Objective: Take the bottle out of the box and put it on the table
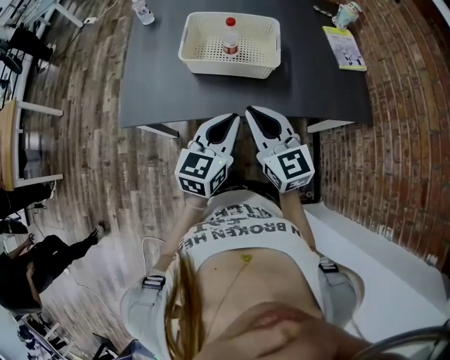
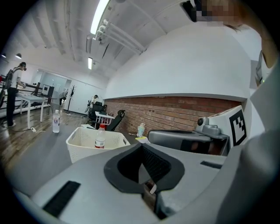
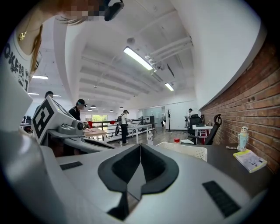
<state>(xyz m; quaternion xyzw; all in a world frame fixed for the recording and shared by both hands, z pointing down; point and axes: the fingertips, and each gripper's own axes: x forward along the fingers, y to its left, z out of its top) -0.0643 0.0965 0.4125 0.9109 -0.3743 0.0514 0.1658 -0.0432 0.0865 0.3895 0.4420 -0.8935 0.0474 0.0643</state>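
Bare bench (image 1: 316, 84) surface lay open from the near edge to the basket (image 1: 225, 68) and along both its sides. The basket's perforated walls ringed the bottle (image 1: 230, 39) on all four sides; its top stood open. A booklet (image 1: 344, 48) lay at far right, a second bottle (image 1: 143, 12) at far left.

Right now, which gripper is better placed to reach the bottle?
Left, narrowly: the left gripper sits nearly in line with the bottle in the box; the right gripper is offset. Both are shut.
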